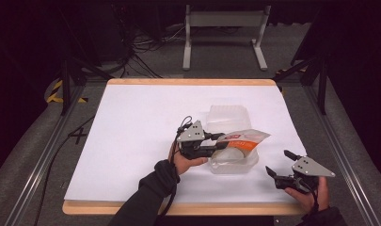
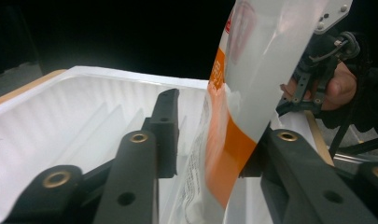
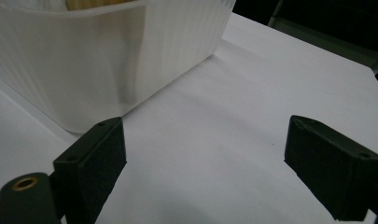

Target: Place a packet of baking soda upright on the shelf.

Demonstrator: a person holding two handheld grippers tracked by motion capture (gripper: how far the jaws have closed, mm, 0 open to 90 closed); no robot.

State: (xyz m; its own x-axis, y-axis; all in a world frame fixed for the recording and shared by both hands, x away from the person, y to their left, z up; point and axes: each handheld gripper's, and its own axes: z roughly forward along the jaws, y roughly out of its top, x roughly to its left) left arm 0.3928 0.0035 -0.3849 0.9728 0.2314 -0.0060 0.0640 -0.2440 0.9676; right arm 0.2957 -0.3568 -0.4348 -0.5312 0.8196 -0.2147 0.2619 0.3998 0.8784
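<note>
Left gripper [image 1: 215,143] reaches over the near rim of a translucent plastic container [image 1: 234,164], with an orange-and-white pouch [image 1: 242,140] standing between its jaws. From the left gripper view, one jaw lies clear of the pouch [image 2: 233,121] on its left with a gap; the other jaw's pad is hidden behind the film, so whether the pouch is actually clamped cannot be told. Pouch leans, its top end pointing away to the gripper's far right, lower end down inside the container [image 2: 60,116].

Right gripper [image 1: 278,165] rests low at the table [image 1: 131,122] edge, just right of the container and apart from it. Jaws stand wide, nothing between them; bare white tabletop [image 3: 233,126] shows in the gap. Ribbed container wall [image 3: 102,60] sits ahead and left of its left jaw, not touching.

Beyond the left gripper lies a second translucent piece [image 1: 227,117], possibly a lid, flat on the table just behind the container.
</note>
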